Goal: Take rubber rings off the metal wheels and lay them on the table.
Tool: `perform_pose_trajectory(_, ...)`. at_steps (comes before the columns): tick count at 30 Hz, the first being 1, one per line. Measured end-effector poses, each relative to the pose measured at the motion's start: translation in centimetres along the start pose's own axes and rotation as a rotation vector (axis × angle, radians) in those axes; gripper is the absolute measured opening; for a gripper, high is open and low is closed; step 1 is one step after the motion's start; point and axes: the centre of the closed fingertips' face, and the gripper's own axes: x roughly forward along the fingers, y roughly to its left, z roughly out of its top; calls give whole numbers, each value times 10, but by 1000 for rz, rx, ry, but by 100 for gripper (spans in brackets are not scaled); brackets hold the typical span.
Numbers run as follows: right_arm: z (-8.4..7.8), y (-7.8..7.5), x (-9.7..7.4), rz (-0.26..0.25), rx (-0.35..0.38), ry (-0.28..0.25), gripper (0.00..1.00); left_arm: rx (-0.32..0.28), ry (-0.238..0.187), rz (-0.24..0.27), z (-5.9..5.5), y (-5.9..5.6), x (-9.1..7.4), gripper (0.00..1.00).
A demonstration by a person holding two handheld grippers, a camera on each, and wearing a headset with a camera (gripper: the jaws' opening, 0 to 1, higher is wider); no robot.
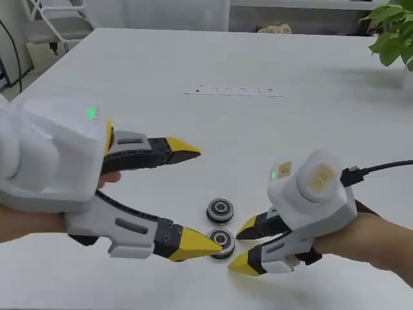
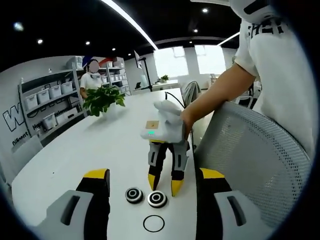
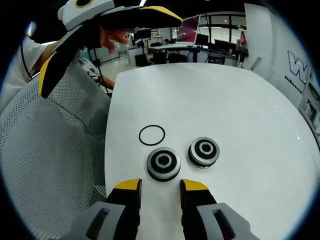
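Note:
Two metal wheels lie close together on the white table (image 1: 271,58): one wheel (image 1: 220,210) further out, the other wheel (image 1: 224,240) nearer me and partly behind a yellow jaw tip. In the right gripper view the near wheel (image 3: 163,163) sits just ahead of my right gripper (image 3: 161,186), which is open and empty. Beside it lies the second wheel (image 3: 204,151). A thin black rubber ring (image 3: 152,135) lies flat beyond them. My left gripper (image 1: 205,199) is open wide, facing the right gripper (image 1: 237,247) across the wheels. The loose ring (image 2: 153,223) lies between its jaws.
A green plant (image 1: 390,32) stands at the table's far right corner, and a flat white strip (image 1: 233,90) lies mid-table. A black cable (image 1: 381,169) trails from the right gripper. A grey mesh chair (image 2: 250,150) stands at the table's edge. A person (image 2: 92,77) stands by shelves.

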Motion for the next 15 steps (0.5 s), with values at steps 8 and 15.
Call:
perform_pose_trajectory(8, 2, 0, 2, -6, -10, -7, 28, -71, 43, -35, -29, 3, 33, 63)
perform_pose_trajectory(15, 3, -1, 3, -7, -6, -16, 28, 31, 105, -19, -58, 4, 50, 52)
